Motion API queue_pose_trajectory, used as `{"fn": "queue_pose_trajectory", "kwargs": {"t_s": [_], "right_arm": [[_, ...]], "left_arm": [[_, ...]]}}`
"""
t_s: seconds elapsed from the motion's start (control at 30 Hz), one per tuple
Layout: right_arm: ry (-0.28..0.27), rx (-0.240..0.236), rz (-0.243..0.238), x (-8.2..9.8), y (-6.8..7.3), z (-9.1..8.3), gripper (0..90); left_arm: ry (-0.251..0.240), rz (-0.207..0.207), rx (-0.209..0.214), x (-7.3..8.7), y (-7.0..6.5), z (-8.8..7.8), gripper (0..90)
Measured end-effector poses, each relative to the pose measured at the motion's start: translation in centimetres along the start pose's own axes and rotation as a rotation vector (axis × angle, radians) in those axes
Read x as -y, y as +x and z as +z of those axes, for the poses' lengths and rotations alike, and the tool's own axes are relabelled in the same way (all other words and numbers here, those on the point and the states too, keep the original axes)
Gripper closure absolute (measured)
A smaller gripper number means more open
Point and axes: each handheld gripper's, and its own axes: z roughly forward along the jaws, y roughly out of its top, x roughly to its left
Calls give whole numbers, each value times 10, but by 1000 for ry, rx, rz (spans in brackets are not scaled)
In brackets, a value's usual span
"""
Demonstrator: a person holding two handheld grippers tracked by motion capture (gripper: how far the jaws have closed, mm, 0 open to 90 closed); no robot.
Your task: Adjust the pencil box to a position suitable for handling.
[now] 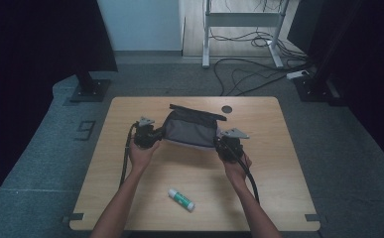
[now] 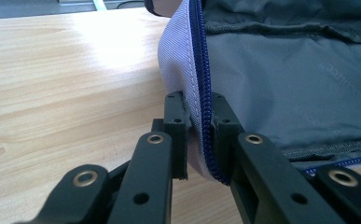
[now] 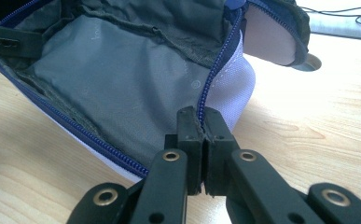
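A pale wooden worktop [image 1: 130, 163] with rounded corners carries the work. A white glue stick with a green label [image 1: 181, 199] lies on its side near the front edge, roughly midway between the two forearms and well apart from everything else. A small round grey grommet [image 1: 227, 109] sits in the top close to the far edge, just beyond the bag's right end. Past the far edge, on the grey floor, stand black stand feet, a white metal frame and loose cables; none of this lies between the grippers and the bag.

The grey fabric pouch with a dark blue zip [image 1: 192, 130] lies in the middle of the worktop's far half, its mouth gaping towards the person, with the dark grey lining showing in both gripper views.

The left gripper [image 2: 199, 128] is pressed onto the pouch's left end, its jaws pinching the lilac-grey rim and the zip tape between them. The right gripper [image 3: 201, 123] is pressed almost together on the right end, nipping the zip edge there.
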Motion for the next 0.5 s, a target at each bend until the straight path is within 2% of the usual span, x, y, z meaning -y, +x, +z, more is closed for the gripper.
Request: {"fn": "queue_pose_trajectory", "kwargs": {"t_s": [0.5], "right_arm": [[-4, -18, 4, 8, 4, -4, 868]], "left_arm": [[-4, 6, 7, 12, -2, -9, 806]]}}
